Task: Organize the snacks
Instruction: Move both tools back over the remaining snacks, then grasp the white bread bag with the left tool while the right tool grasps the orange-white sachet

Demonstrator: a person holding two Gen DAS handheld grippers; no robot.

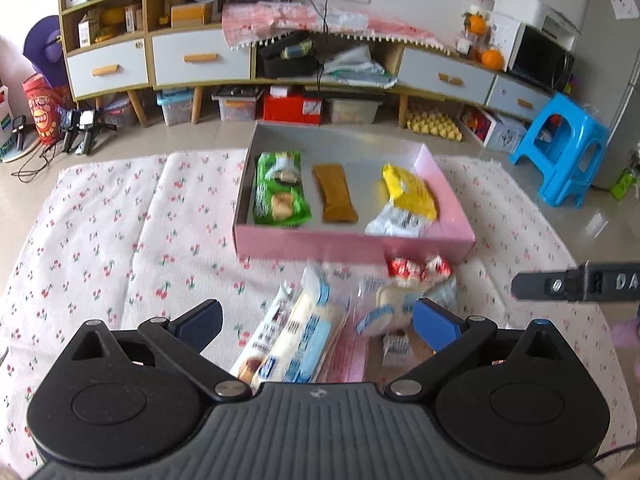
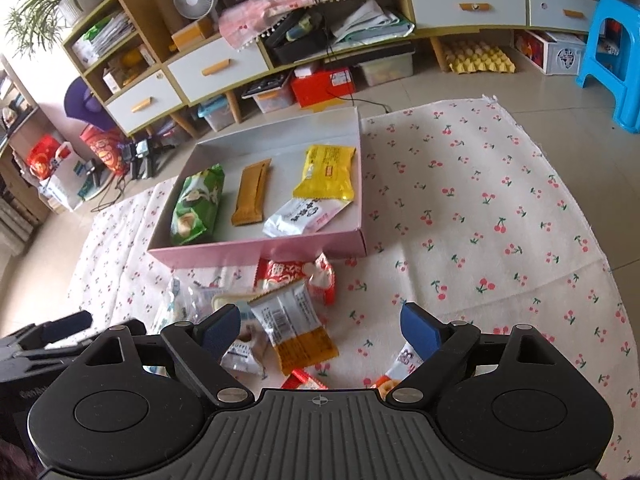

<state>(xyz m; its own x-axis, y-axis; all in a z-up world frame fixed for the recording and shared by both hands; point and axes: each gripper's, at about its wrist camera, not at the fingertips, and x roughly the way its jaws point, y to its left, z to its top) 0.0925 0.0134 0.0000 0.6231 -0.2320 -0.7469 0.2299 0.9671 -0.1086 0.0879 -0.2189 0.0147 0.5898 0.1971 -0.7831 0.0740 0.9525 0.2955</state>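
Note:
A pink box (image 1: 352,246) lies on the cherry-print cloth and holds a green packet (image 1: 280,192), a brown bar (image 1: 334,194), a yellow packet (image 1: 408,192) and a white packet (image 1: 396,220). In front of it is a loose pile of snacks. My left gripper (image 1: 318,322) is open above long blue-and-white packets (image 1: 304,340), its pads clear of them. A red-and-white packet (image 1: 420,270) lies by the box wall. My right gripper (image 2: 322,322) is open over a white-and-orange packet (image 2: 296,328), near the red packet (image 2: 296,276). The pink box (image 2: 260,250) is just beyond.
The cherry-print cloth (image 2: 480,220) covers the floor, with bare cloth to the right of the pile. A blue stool (image 1: 560,152) stands at the far right. A low cabinet with drawers (image 1: 200,58) and storage bins lines the back wall. The left gripper (image 2: 60,328) shows at the right wrist view's left edge.

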